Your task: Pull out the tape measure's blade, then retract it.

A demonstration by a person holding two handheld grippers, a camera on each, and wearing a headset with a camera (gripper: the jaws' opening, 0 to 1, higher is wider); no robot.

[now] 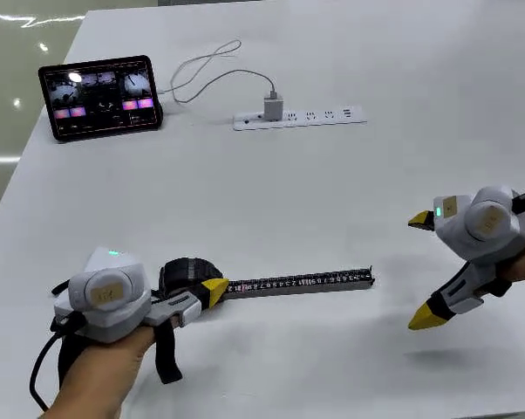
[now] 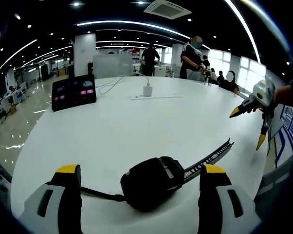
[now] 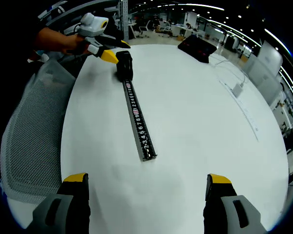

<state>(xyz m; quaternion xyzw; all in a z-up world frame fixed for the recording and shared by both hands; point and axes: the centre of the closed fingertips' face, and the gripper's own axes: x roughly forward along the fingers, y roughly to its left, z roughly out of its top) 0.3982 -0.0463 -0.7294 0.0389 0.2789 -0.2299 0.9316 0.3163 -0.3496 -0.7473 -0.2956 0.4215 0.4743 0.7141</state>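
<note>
While the tape measure's black case (image 1: 184,275) lies on the white surface (image 1: 332,192), its blade (image 1: 302,281) is drawn out flat along the surface. The blade's printed numbers face up, and its end hook points toward the right gripper (image 1: 424,269).

The left gripper (image 2: 141,168) sits right at the case with its jaws spread, one on each side of the case. In the left gripper view a clear gap shows between the case and the jaw on the view's left. The other jaw stands just beside the spot where the blade leaves the case, and whether it touches the blade cannot be told. A thin black cord (image 2: 98,194) runs from the case toward the jaw on the view's left.

The right gripper is well apart from the case, past the blade's far end. It is held above the surface with its jaws spread wide and holds nothing. In the right gripper view the blade's tip lies ahead of those jaws, short of them.

Far beyond the case a dark tablet (image 1: 101,96) with a lit screen stands propped. A white power strip (image 1: 302,116) lies there too, with a charger (image 1: 273,107) plugged into it and a white cable (image 1: 206,74) looping back toward the tablet. Behind the case, off the surface's edge, the right gripper view shows a mesh chair (image 3: 29,141). People (image 2: 192,53) stand beyond the far rim of the surface in the left gripper view.
</note>
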